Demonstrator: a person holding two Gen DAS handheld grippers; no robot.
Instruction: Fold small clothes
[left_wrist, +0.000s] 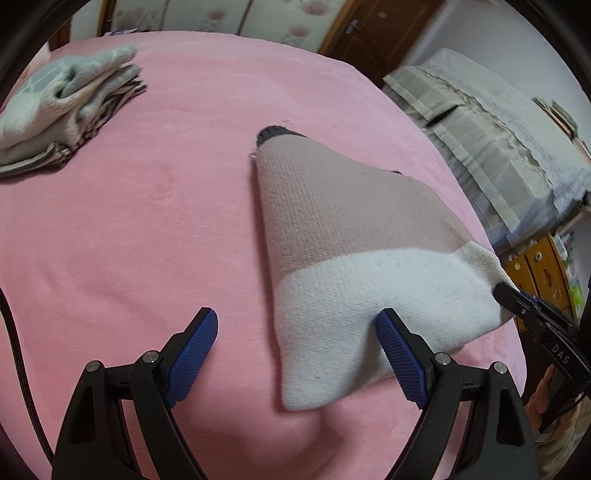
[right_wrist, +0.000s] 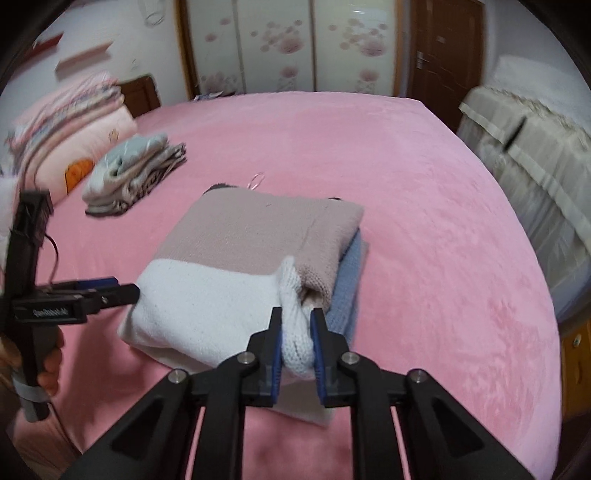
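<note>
I see the bed (right_wrist: 424, 192) under a pink cover filling most of both views. On it, near the middle, lies the folded sweater (right_wrist: 258, 236), dusty pink with a white band at my end and a blue layer showing beneath its right edge. Far off to the left sits a stack of folded clothes (right_wrist: 136, 173), well apart from the sweater. My right claw (right_wrist: 295, 317) is clamped on a bunched white corner of the sweater. My left claw (left_wrist: 295, 321) stands wide open at the sweater's white edge, gripping nothing.
</note>
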